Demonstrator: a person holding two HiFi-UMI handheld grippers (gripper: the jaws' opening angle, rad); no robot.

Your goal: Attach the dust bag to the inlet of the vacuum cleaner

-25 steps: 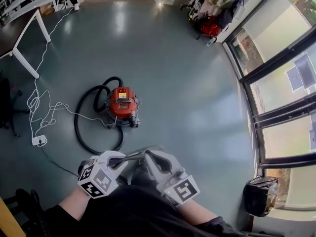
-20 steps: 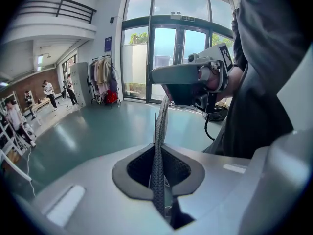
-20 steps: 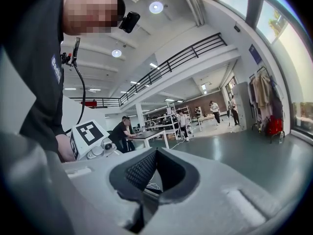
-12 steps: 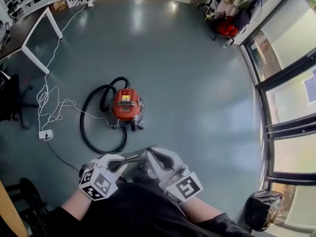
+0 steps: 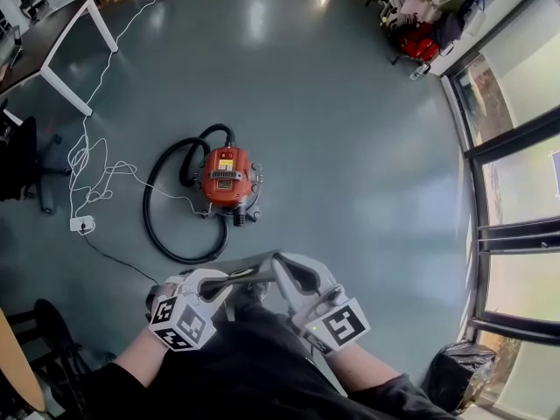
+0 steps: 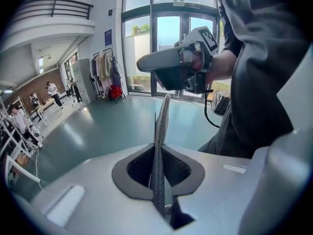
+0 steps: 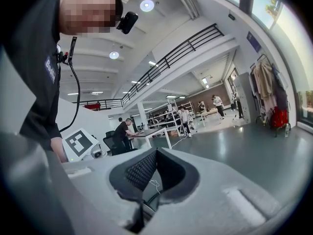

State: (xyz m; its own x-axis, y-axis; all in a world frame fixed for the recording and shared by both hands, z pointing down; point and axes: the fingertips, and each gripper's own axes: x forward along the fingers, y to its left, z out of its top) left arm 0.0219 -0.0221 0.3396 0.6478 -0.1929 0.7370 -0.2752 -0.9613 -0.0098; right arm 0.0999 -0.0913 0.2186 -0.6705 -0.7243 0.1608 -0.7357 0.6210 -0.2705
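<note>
The red vacuum cleaner [image 5: 229, 176] stands on the floor ahead of me, its black hose [image 5: 166, 234] looped round its left side. My left gripper [image 5: 248, 274] is shut on the grey mesh dust bag [image 6: 159, 146], which stands edge-on between its pads. The bag's strip runs up to my right gripper [image 6: 168, 72], close in front. The right gripper [image 7: 155, 153] has its pads together, and no fabric shows between them in its own view. In the head view both grippers [image 5: 278, 261] meet tip to tip in front of my body, well short of the vacuum.
A white cable runs from the vacuum to a power strip [image 5: 81, 225] at the left. A white table [image 5: 66, 55] and a black chair [image 5: 22, 160] stand further left. Glass doors line the right side, with a black bag [image 5: 455, 376] beside them.
I have come closer to the vacuum, which now sits a little larger in the head view. Both grippers travelled with me, a little downward, still tip to tip with the bag in the left one.
</note>
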